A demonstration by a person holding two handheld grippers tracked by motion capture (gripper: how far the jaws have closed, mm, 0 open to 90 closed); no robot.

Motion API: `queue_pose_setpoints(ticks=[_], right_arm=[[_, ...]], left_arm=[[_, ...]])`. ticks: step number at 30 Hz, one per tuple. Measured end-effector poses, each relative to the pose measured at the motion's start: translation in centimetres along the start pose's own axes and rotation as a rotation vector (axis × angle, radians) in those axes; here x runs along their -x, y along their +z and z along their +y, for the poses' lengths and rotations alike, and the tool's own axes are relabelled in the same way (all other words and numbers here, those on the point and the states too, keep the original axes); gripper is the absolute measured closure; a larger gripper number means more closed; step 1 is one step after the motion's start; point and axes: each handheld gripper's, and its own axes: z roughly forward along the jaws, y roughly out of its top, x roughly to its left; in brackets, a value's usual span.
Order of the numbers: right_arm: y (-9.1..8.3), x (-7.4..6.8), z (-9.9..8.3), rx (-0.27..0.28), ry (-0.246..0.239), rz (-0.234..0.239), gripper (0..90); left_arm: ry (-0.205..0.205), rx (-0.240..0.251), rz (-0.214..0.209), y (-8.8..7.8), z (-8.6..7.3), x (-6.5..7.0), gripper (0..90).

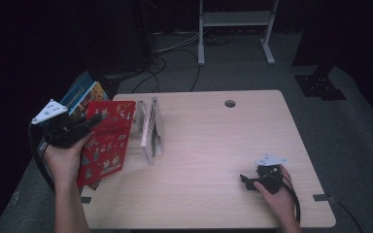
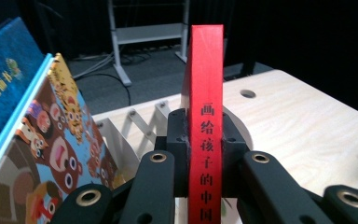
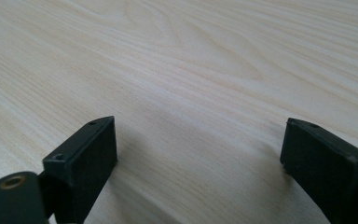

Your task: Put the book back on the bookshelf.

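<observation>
Carrying red book [image 1: 106, 141], spine clamped in left gripper [image 2: 205, 154] jaws, at bench's left edge; next: slotting into white rack [image 1: 150, 130]. Right gripper [image 3: 198, 154] jaws open, idle.

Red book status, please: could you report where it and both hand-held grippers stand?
Left hand-held gripper shut on red book spine. Right hand-held gripper open, empty, over table. White rack beside book.

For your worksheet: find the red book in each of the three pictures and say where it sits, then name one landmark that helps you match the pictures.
High view: the red book is at the left, by the table's left edge, clamped in the left gripper.
Left gripper view: its spine stands upright at centre, between the jaws.
Right gripper view: not in it.
Shared landmark: the pale wooden table.
</observation>
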Motion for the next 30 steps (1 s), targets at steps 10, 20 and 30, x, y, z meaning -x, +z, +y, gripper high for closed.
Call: queue_pose_setpoints(ticks=[10,20,30], right_arm=[[0.0,0.0,0.0,0.0,0.001,0.0,9.9],[0.0,0.0,0.0,0.0,-0.001,0.0,9.9],[0.0,0.0,0.0,0.0,-0.001,0.001,9.8]], left_arm=[[-0.02,0.024,0.089,2.8,0.1,-0.6,79.5],[-0.035,0.045,0.116,5.5,0.4,-1.3,79.5],[-0.04,0.063,0.123,7.8,0.9,-2.0,79.5]])
